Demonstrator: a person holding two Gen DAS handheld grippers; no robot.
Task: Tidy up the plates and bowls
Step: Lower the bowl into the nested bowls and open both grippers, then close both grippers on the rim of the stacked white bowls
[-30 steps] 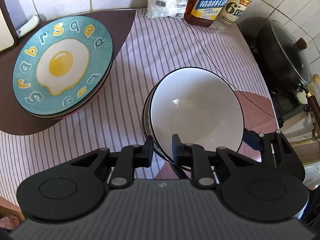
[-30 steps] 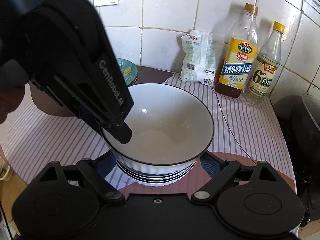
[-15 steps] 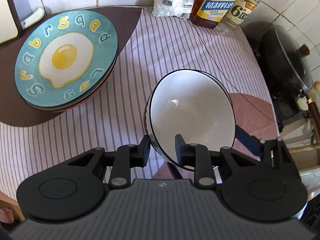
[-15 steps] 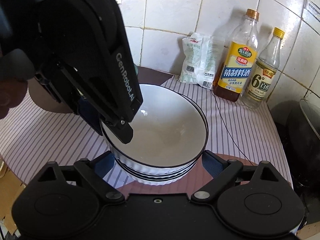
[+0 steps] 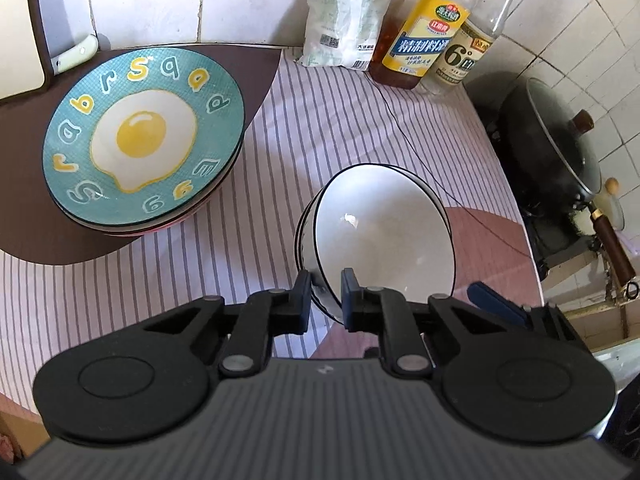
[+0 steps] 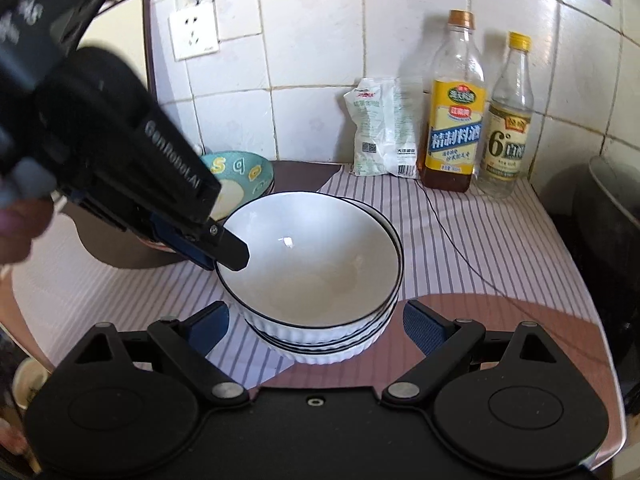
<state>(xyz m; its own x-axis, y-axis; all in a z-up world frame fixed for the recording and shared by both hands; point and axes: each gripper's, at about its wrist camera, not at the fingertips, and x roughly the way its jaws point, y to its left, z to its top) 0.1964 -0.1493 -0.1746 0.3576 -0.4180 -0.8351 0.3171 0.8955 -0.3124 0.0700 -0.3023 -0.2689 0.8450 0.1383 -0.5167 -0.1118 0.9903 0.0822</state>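
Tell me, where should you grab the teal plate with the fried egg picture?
Grip the teal egg-print plate by its raised rim on the near right edge, coming in from the striped cloth side. It tops a plate stack, so only its rim is exposed; the wall blocks the far side.

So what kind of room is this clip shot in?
Most likely a home kitchen counter: white tiled wall, a lidded wok on a stove, cooking wine bottle and vinegar bottle behind stacked white bowls.

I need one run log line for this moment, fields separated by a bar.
left hand-held gripper: shut on top bowl rim | top bowl: tilted on bowl stack | right hand-held gripper: open beside stack
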